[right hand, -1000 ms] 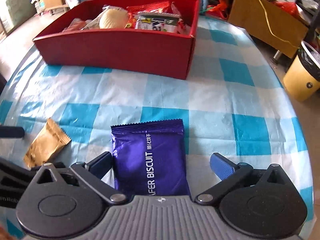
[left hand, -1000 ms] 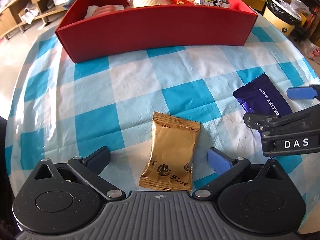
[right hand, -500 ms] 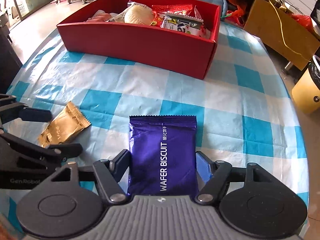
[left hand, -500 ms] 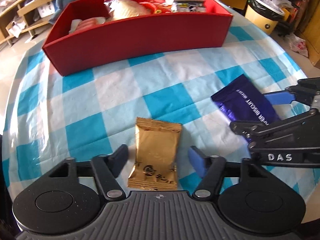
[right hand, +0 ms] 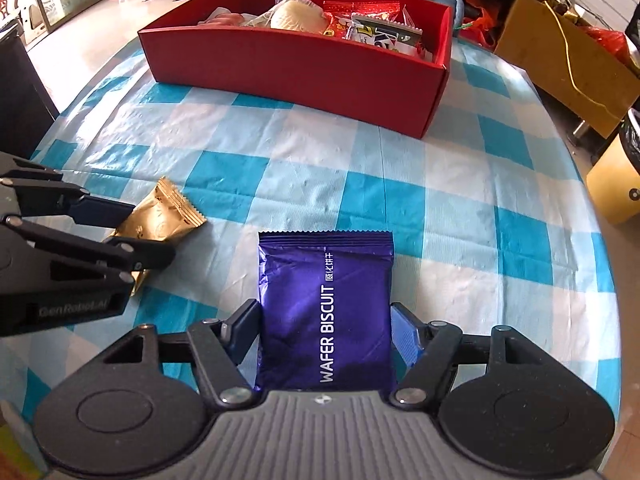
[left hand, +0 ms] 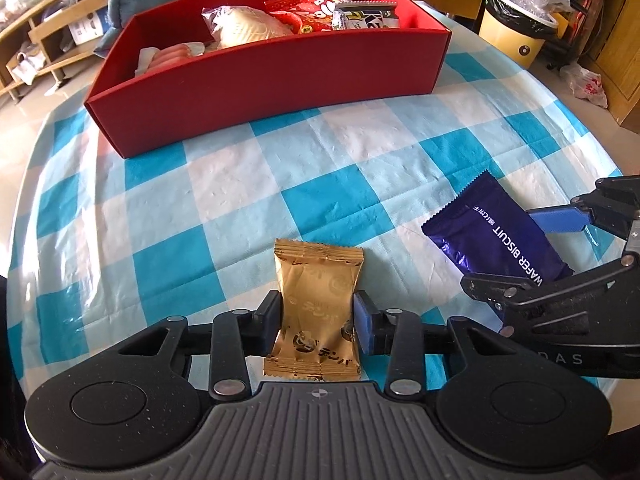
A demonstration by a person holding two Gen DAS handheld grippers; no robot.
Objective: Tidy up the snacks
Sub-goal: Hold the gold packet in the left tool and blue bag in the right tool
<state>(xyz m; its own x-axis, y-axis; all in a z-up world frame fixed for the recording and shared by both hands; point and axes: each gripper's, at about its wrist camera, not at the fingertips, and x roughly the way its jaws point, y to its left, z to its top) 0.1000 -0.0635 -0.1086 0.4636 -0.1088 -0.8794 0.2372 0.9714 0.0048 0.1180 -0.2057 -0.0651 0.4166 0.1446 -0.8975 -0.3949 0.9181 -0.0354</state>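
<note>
L tongs are closing on the gold snack packet; both pads are seen pressed against the packet's long edges, w/ the wrapper pinched in at the waist between them. The packet lies flat on the checked cloth of the counter, near edge, pointing lengthwise toward the red box. R tongs are clamped approx. halfway, grasping the purple wafer biscuit pack; the pads are set against both sides of the pack, which is wider than the gold one. It also lies on the counter, just beside the gold packet, to its right, not touching. The red box is placed well beyond both, at the far side of the counter, w/ several snacks already inside.
</note>
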